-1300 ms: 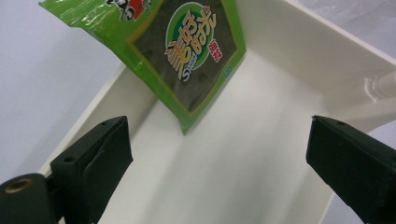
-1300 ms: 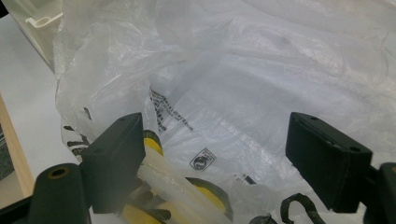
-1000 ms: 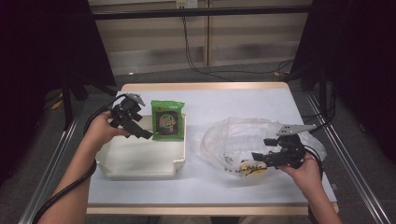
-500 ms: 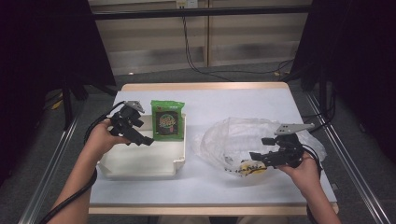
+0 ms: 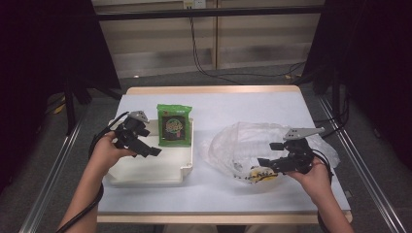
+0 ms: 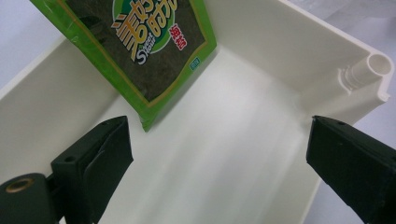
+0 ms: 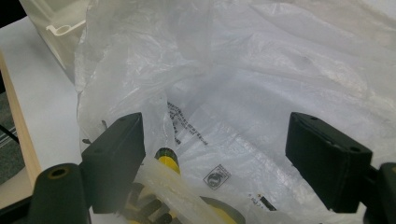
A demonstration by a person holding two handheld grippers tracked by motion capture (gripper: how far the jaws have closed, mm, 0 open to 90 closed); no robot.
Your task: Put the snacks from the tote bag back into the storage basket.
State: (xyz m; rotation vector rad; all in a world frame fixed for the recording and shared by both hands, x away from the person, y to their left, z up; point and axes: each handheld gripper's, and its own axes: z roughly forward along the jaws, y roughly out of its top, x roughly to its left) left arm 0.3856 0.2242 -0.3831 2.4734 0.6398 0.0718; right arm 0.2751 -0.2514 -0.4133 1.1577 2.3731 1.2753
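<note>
The green packet leans inside the white tray, its top edge against the far wall and its lower edge on the tray floor. It looks like a thing just put there, since the left gripper hangs over the tray beside it with nothing between its jaws. In the left gripper view the packet is ahead of the jaws and apart from them, and the jaws stand wide over the bare tray floor.

To the right, on the table, lies a clear plastic bag, crumpled and open toward the person. Inside it, near its front edge, is a yellow and black item; what it is I cannot tell. The right gripper points into the bag, its jaws wide and holding nothing. In the right gripper view the yellow item sits just beside the left jaw, under a fold of the bag.

I judge the work is to move things from bag to tray, and the right gripper is placed to take the next one. The loose film may get caught together with the item.
</note>
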